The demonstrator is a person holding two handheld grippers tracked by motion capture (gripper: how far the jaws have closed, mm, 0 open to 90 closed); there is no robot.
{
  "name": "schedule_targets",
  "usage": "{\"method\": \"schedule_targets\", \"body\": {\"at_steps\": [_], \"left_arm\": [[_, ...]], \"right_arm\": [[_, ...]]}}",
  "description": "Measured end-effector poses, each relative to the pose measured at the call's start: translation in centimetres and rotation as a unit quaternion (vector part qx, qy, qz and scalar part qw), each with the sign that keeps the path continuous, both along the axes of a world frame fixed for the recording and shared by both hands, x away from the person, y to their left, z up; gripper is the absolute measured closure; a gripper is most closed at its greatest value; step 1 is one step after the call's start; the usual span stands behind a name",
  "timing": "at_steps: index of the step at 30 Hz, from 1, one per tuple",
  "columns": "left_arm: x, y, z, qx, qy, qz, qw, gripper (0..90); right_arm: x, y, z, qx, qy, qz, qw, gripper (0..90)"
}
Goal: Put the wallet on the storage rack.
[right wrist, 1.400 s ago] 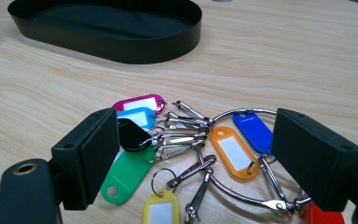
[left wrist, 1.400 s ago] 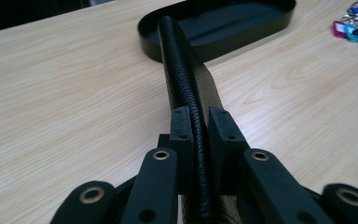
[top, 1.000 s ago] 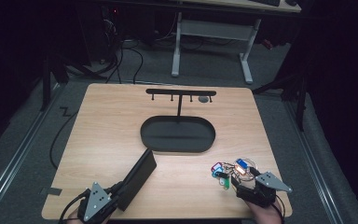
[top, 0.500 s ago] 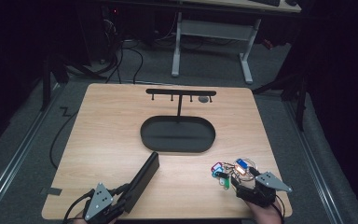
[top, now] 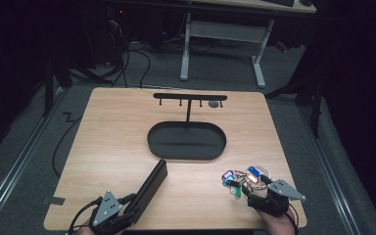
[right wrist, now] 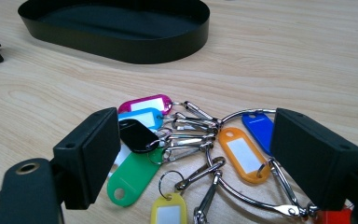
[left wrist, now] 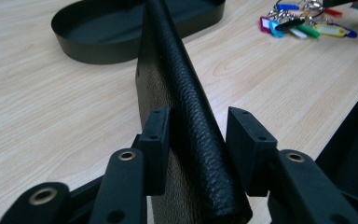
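A long black leather case [top: 150,187] lies on the wooden table [top: 112,127], pointing toward the oval tray. My left gripper [left wrist: 198,135] sits astride its near end [left wrist: 186,93]. Its jaws have just been opening: the left pad still rests against the case and a gap shows at the right pad. In the high view my left gripper [top: 129,209] is at the front left edge. My right gripper [right wrist: 198,149] stands open over a key ring with several coloured tags [right wrist: 191,140], its pads clear of them. In the high view that key ring [top: 242,178] lies just ahead of my right gripper [top: 248,190].
A black oval tray [top: 186,157] sits mid-table, its wall [right wrist: 121,46] close beyond the keys. A black T-shaped hook rack [top: 190,97] rises behind it. Bare wood lies between the case and the keys. The table's front edge is under both hands.
The left jaws have spread apart around the case, and the case has dropped lower onto the table and shifted slightly right. The right gripper and the keys have kept still.
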State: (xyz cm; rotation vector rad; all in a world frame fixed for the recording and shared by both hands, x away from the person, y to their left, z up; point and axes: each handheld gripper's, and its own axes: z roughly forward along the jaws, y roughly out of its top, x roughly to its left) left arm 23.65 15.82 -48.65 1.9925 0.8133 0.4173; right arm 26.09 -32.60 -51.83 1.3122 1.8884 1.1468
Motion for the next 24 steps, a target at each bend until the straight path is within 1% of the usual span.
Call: {"method": "schedule_targets", "body": {"at_steps": [2,4,6,7,8,11,12,14,16,18,20,21,22,24], "left_arm": [[0.3,-0.1,-0.2,0.007,0.010,-0.005,0.9999,55.6],[0.5,-0.2,-0.5,0.008,0.019,-0.007,0.9998,51.7],[0.5,-0.4,-0.4,0.013,0.015,-0.005,0.9998,50.9],[0.5,-0.4,-0.4,0.013,0.015,-0.005,0.9998,51.1],[0.6,-0.6,0.0,0.016,0.017,-0.005,0.9997,51.4],[0.8,-1.0,0.8,0.038,0.024,-0.008,0.9990,52.3],[0.8,-1.0,1.0,0.041,0.023,-0.008,0.9989,53.7],[0.9,-1.1,1.3,0.051,0.025,-0.002,0.9984,56.8],[1.1,-1.3,1.6,0.068,0.035,0.004,0.9971,59.1],[1.2,-1.5,1.8,0.077,0.040,-0.002,0.9962,59.6],[1.3,-1.8,2.1,0.098,0.031,-0.006,0.9947,59.5],[1.4,-1.9,2.4,0.103,0.037,-0.008,0.9940,59.5],[1.7,-2.0,2.6,0.105,0.048,-0.012,0.9932,59.7],[2.1,-2.2,3.0,0.118,0.056,-0.017,0.9913,60.7]], "right_arm": [[0.0,0.0,0.0,0.004,0.001,0.000,1.0000,16.2],[0.0,-0.1,0.0,0.017,0.002,0.003,0.9999,16.2],[0.0,-0.2,0.0,0.021,0.001,0.005,0.9998,16.3],[0.0,-0.2,0.0,0.021,0.001,0.005,0.9998,16.3],[-0.1,-0.2,0.1,0.023,0.000,0.004,0.9997,16.2],[-0.1,-0.3,0.1,0.025,-0.001,0.002,0.9997,16.3],[-0.1,-0.3,0.2,0.025,-0.002,0.003,0.9997,16.4],[-0.2,-0.3,0.2,0.026,-0.005,0.005,0.9996,16.4],[-0.3,-0.4,0.3,0.026,-0.008,0.006,0.9996,16.5],[-0.3,-0.4,0.4,0.027,-0.008,0.007,0.9996,16.6],[-0.3,-0.4,0.4,0.029,-0.008,0.007,0.9995,16.6],[-0.3,-0.4,0.4,0.030,-0.008,0.007,0.9995,16.6],[-0.2,-0.4,0.3,0.031,-0.007,0.007,0.9995,16.6],[-0.2,-0.3,0.3,0.030,-0.007,0.008,0.9995,16.6]]}}
